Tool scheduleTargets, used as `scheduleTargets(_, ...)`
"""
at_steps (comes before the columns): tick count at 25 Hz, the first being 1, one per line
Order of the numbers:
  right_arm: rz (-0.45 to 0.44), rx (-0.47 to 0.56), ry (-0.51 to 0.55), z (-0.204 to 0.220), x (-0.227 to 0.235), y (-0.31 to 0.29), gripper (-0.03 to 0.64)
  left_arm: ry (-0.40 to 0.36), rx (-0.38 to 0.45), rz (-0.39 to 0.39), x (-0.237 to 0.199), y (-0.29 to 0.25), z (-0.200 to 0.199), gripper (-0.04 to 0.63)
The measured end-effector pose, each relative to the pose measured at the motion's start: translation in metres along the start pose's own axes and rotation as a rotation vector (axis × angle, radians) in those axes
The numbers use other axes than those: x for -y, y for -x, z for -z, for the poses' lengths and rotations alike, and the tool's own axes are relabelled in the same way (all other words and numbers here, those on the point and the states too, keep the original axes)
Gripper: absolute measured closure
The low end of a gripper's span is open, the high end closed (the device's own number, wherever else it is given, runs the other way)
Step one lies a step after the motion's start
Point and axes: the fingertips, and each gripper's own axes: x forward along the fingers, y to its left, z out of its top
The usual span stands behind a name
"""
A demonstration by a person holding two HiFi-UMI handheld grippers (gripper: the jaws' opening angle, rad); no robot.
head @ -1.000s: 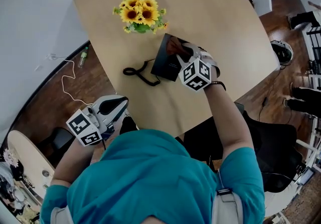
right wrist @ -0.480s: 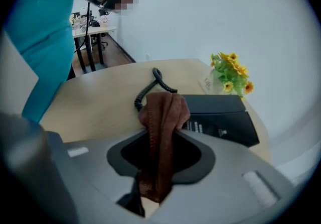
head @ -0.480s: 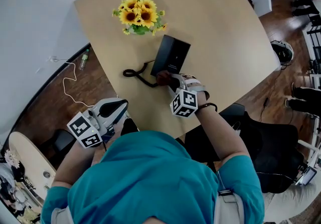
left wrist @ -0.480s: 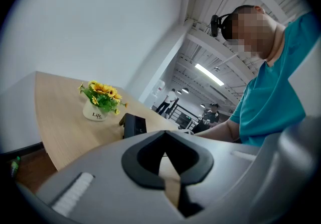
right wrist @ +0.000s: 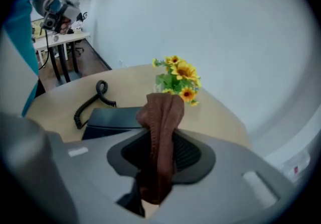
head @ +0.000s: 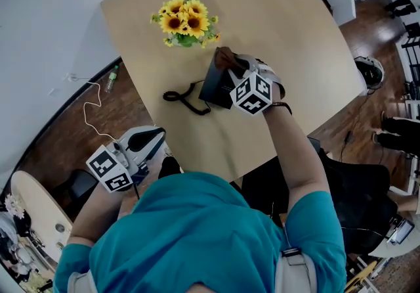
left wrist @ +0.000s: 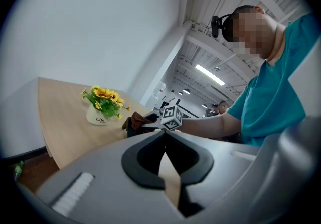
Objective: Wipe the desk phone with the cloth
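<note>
Nearest is one person in a teal short-sleeved shirt [head: 197, 232], holding two claws, each carrying one cube of black-and-white square markers. The left claw [head: 152, 140] hangs low by the person's side, off the near edge of the tabletop and over the dark wood floor. Its two grey, smooth plastic jaws are pressed together at the tips with nothing between them.

Further out, the right claw [head: 231, 67] reaches over the tabletop on an outstretched bare forearm. Its jaws are clamped on one brown cloth [right wrist: 160, 117], a soft, ribbed fabric bunched into a thick fold that stands up past the jaw tips. The cloth sits over the far end of one black desk phone [head: 211, 85], a flat, matte, rectangular wedge lying on the tabletop. It seems to touch the phone's top surface, though the contact itself is hidden behind the claw.

One black coiled cord [head: 184, 98] trails from the phone's left side and ends in a loop on the wood. The tabletop [head: 282, 22] is a pale, smooth wooden slab with rounded corners.

Beyond the phone stands one small white pot of yellow sunflowers [head: 186, 19] with green leaves, near the phone but not touching it. Past the left edge, one thin white cable [head: 88, 111] curls on the floor.
</note>
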Motion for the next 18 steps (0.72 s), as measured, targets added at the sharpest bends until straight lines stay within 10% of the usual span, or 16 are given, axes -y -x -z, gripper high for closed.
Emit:
scheduleTargets(12, -0.256, 0.018, 0.097, 0.029, -0.171, 0.020, 0.500, -0.018, 0.013, -0.003, -0.013, -0.006, -0.014, 0.591)
scheduleTargets(18, -0.274, 0.241, -0.291, 0.006, -0.062, 0.030, 0.500, -0.004, 0.002, -0.008, -0.019, -0.009, -0.011, 0.591)
